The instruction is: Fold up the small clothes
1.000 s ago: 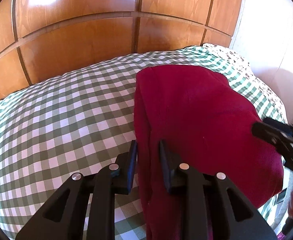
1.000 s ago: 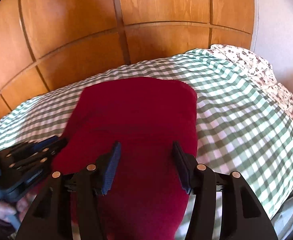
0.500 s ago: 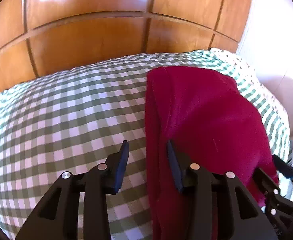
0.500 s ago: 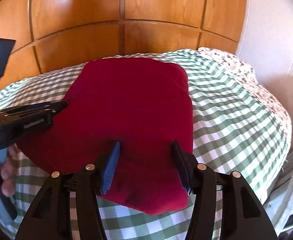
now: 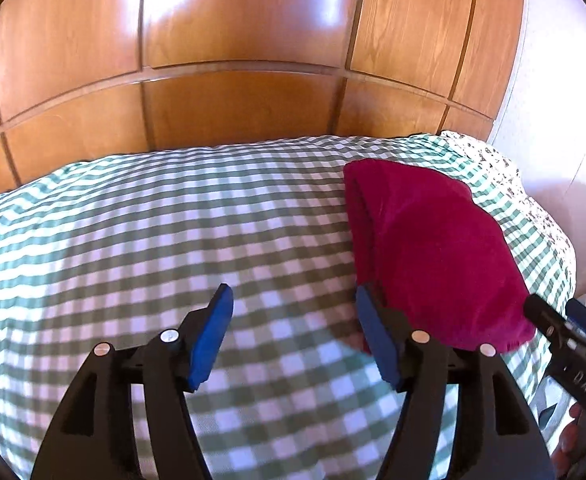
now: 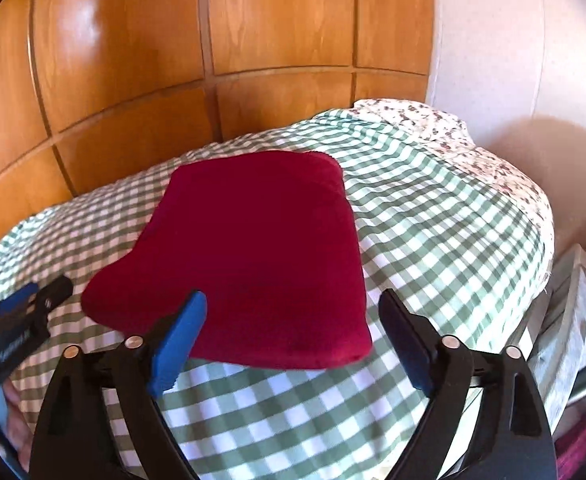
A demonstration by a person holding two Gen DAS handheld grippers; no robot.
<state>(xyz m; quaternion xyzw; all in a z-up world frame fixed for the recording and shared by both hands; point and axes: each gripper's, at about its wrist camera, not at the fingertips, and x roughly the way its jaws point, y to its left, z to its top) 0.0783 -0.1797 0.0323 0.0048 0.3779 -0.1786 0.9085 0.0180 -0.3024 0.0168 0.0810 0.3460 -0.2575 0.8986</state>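
We hold our left claw (image 5: 293, 332) over the green checked bedcover (image 5: 133, 248), its jaws opening with only the cover between them. Our right claw (image 6: 293, 340) is opening too, spread wide and gripping nothing, just short of the folded red garment (image 6: 261, 248). That garment lies flat on the bed, toward the wooden headboard (image 6: 133, 60), free of both claws.

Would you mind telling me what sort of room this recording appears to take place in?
Most likely a bedroom. A folded red garment lies on a bed with a green checked cover, a floral sheet shows at its far edge, and wooden wardrobe-style panels stand behind.
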